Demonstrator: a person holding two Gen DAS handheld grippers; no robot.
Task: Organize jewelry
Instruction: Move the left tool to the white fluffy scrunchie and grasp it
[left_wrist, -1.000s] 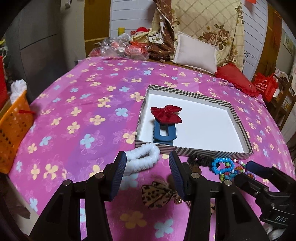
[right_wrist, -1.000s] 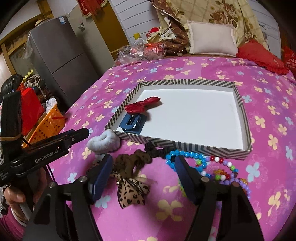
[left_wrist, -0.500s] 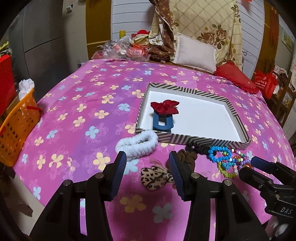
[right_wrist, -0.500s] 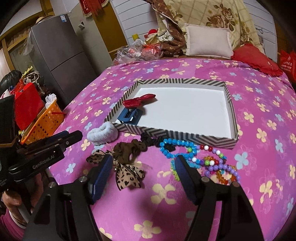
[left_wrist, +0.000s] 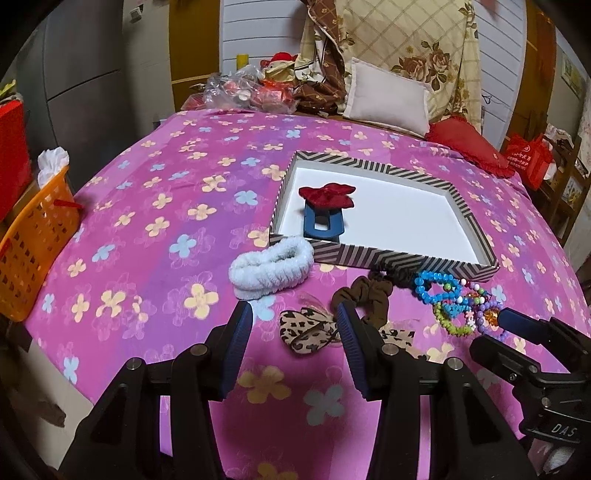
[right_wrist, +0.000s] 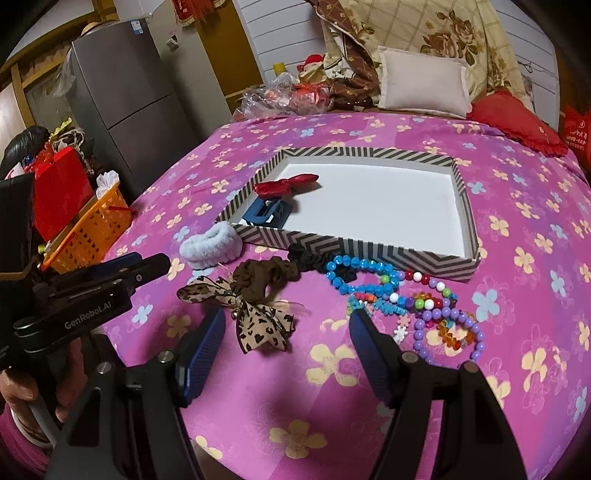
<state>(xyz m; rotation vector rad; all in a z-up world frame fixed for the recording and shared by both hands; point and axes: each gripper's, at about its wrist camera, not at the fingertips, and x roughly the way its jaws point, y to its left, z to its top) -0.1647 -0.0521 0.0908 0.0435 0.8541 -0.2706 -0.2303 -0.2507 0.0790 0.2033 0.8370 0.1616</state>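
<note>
A striped tray (left_wrist: 402, 259) (right_wrist: 413, 258) with a white floor lies on the pink flowered bedspread. Inside it sit a red bow (left_wrist: 327, 194) (right_wrist: 286, 185) and a blue claw clip (left_wrist: 323, 225) (right_wrist: 266, 214). In front of the tray lie a white fluffy scrunchie (left_wrist: 269, 267) (right_wrist: 210, 246), a brown scrunchie (left_wrist: 371, 295) (right_wrist: 264, 277), a leopard bow (left_wrist: 306, 330) (right_wrist: 258, 325), a black scrunchie (right_wrist: 314, 258) and several bead bracelets (left_wrist: 454, 302) (right_wrist: 417, 306). My left gripper (left_wrist: 293, 328) hovers open, empty, before the leopard bow. My right gripper (right_wrist: 286, 328) is open and empty above the leopard bow.
An orange basket (left_wrist: 33, 243) (right_wrist: 92, 225) stands off the bed's left edge beside a red box (right_wrist: 61, 188). Pillows (left_wrist: 388, 96) and a plastic bag of items (left_wrist: 251, 92) lie at the far end. A grey fridge (right_wrist: 125, 96) stands at the left.
Both grippers have drawn back from the tray, so the tray and the loose pieces look farther off. Jaws stayed open. No item on the bed moved.
</note>
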